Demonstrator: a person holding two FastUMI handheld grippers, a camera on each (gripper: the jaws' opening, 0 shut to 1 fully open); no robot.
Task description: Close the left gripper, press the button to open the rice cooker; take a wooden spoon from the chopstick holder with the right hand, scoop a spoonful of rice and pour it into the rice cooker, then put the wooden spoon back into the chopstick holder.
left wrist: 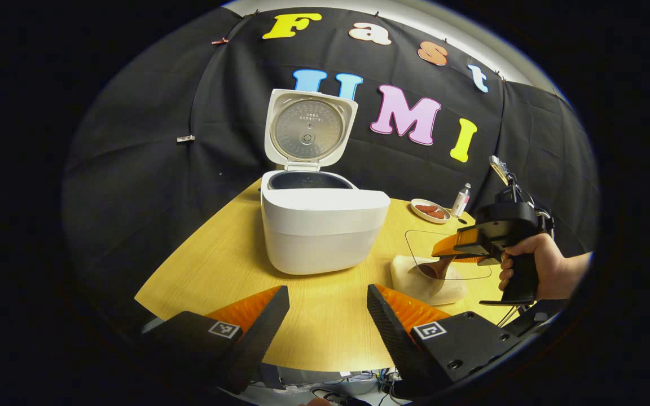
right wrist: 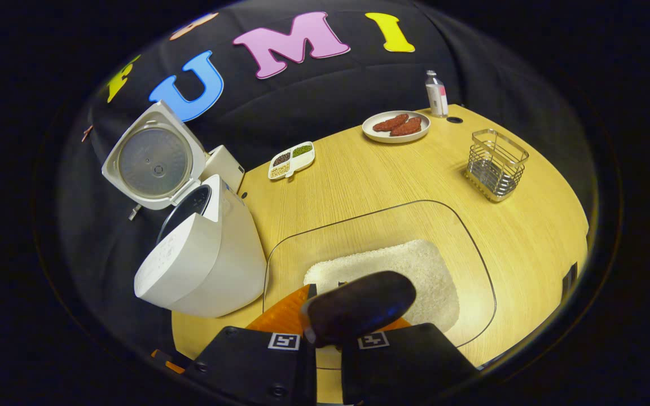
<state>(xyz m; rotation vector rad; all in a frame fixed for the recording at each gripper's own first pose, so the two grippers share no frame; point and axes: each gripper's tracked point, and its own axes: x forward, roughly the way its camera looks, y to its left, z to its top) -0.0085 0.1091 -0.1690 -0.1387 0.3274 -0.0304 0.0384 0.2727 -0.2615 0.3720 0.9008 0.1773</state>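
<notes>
The white rice cooker (left wrist: 316, 228) stands on the table with its lid (left wrist: 309, 127) up; I also see the cooker (right wrist: 206, 256) at the left of the right gripper view. My left gripper (left wrist: 328, 310) is open, low in front of the cooker, holding nothing. My right gripper (right wrist: 325, 321) is shut on the dark wooden spoon (right wrist: 361, 307), whose bowl hangs over the rice (right wrist: 415, 270) in a clear container (right wrist: 471, 242). In the left gripper view the right gripper (left wrist: 449, 248) is held by a hand above that container (left wrist: 415, 242). The wire chopstick holder (right wrist: 496, 163) stands at the right.
A plate (right wrist: 395, 135) with reddish food and a small bottle (right wrist: 436, 95) are at the table's far side. A divided dish (right wrist: 292, 159) of grains lies behind the cooker. The table's front edge (left wrist: 280, 352) runs just under my left fingers.
</notes>
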